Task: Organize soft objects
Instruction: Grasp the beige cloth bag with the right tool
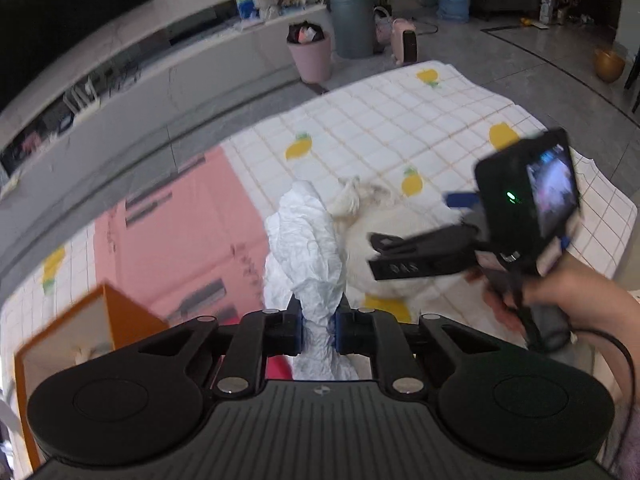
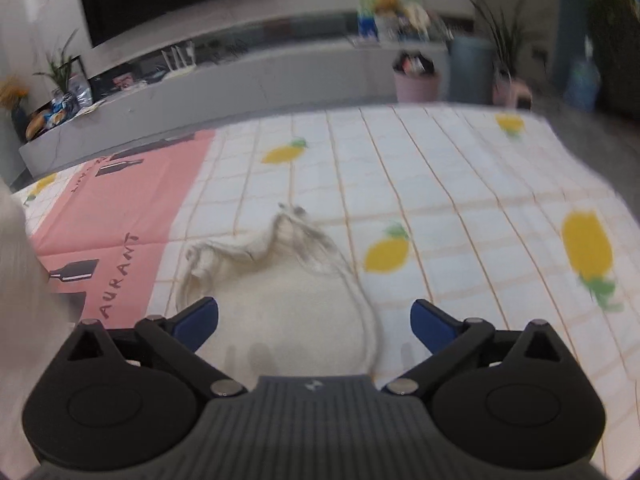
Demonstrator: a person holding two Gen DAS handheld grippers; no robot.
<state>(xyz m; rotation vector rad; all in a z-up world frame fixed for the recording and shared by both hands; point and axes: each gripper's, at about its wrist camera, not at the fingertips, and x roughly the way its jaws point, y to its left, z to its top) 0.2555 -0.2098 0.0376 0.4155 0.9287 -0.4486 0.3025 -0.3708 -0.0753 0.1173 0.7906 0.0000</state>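
My left gripper is shut on a crinkled white cloth, which hangs lifted between the blue pads. Right of it lies a fluffy white soft object on the pineapple tablecloth. My right gripper, held by a hand, hovers over that fluffy object. In the right wrist view the right gripper stands wide open, the fluffy white object below and between its jaws, with no pad touching it. A blurred white shape fills that view's left edge.
An orange box stands at the near left. A pink printed mat covers the tablecloth's left part. Beyond the far edge stand a pink bin, a grey bin and a low TV cabinet.
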